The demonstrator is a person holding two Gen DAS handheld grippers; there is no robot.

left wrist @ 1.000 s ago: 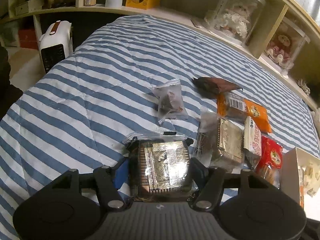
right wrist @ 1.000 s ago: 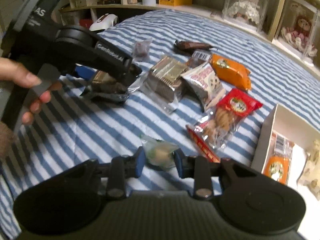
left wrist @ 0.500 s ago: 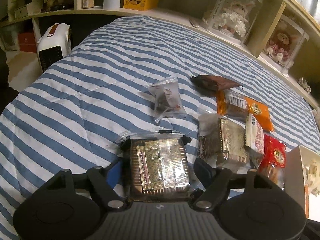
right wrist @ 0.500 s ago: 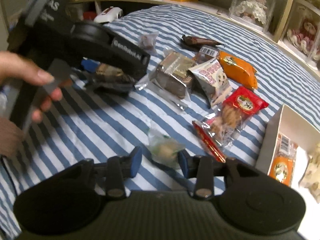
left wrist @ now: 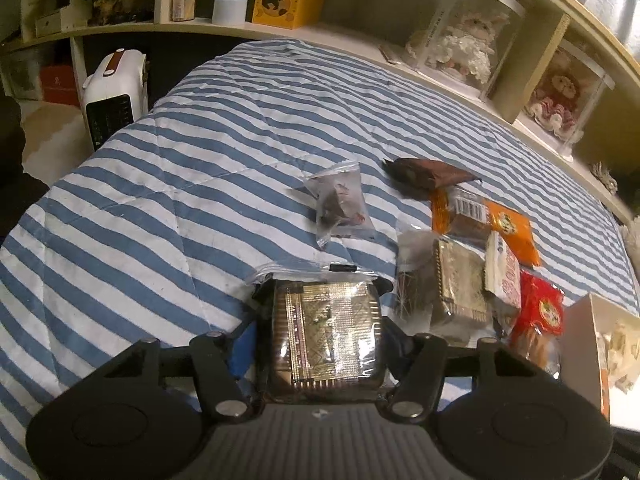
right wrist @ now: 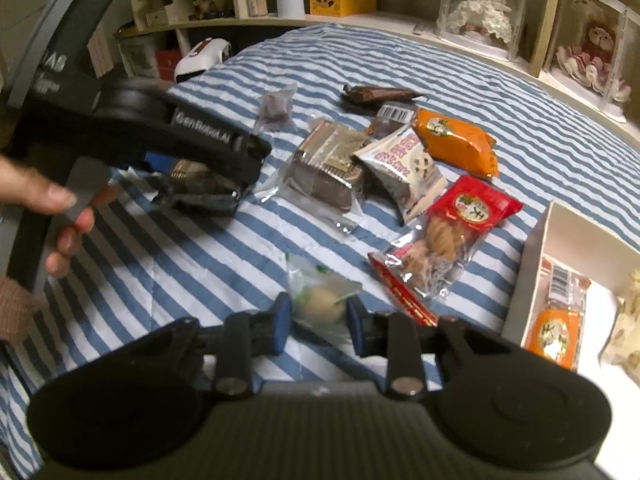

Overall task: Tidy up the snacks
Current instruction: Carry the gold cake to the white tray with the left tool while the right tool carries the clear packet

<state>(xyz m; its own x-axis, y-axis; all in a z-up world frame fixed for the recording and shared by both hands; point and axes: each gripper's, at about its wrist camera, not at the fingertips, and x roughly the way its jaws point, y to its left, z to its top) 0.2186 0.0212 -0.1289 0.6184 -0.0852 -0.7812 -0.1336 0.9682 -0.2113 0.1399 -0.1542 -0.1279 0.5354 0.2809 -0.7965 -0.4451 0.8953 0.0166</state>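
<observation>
My left gripper [left wrist: 320, 332] is shut on a gold-foil cake packet [left wrist: 326, 336] in clear wrap, just above the striped bed [left wrist: 180, 208]. The right wrist view shows that packet [right wrist: 192, 184] hanging from the left gripper. My right gripper [right wrist: 318, 320] is shut on a small clear packet with a pale round sweet [right wrist: 320, 306]. A second foil cake [right wrist: 328, 164], a white cookie pack [right wrist: 404, 160], an orange pack [right wrist: 452, 140], a red biscuit pack [right wrist: 452, 224], a brown wrapper [right wrist: 376, 94] and a small clear bag [right wrist: 276, 108] lie on the bed.
A white box [right wrist: 536, 248] at the right holds an orange packet [right wrist: 556, 332] and pale pieces. A hand [right wrist: 48, 200] holds the left gripper's handle. A white heater [left wrist: 112, 92] stands beyond the bed's far left corner. Shelves with a yellow box [left wrist: 290, 0] and doll cases [left wrist: 460, 44] run behind.
The right gripper's fingers widened, then narrowed onto the sweet packet. The left gripper drew back a little with the foil cake. The snacks on the bed stayed put.
</observation>
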